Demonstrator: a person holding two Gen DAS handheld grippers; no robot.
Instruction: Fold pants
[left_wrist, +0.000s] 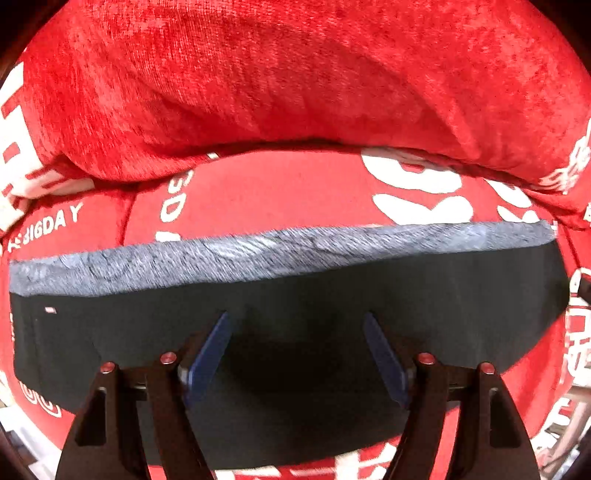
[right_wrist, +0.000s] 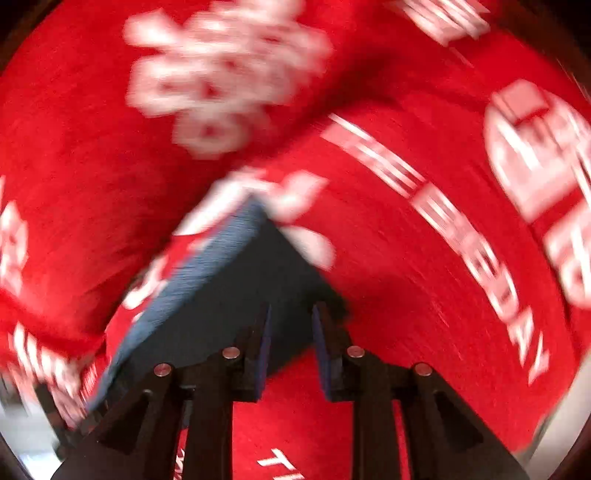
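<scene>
- A red cloth (left_wrist: 280, 192) printed with white letters and figures covers the surface under everything; a thick bunched fold of the same red cloth (left_wrist: 295, 81) lies just beyond the pants in the left wrist view, close along their far edge; whether a bench lies beneath cannot be told
- The pants (left_wrist: 295, 295) lie folded flat on the red cloth as a dark band; in the left wrist view the long axis runs across the picture from left to right, with a grey ribbed strip (left_wrist: 258, 254) along the far edge and a small pale tag (left_wrist: 50, 309) near the left end
- The left gripper (left_wrist: 295, 354) points down over the middle of the dark band; its jaws stand wide, with nothing pinched between the blue pads (left_wrist: 207, 362)
- In the right wrist view one corner of the pants (right_wrist: 258, 288) points away from the camera, the grey strip on its left side; the right gripper (right_wrist: 291, 350) sits at the near part of that corner, jaws narrow; whether the pads press the fabric cannot be told
- The right wrist view is heavily blurred, so the white print there is barely readable; the near edge of the pants is hidden behind the gripper bodies in both views; the picture rims cut off the red cloth
</scene>
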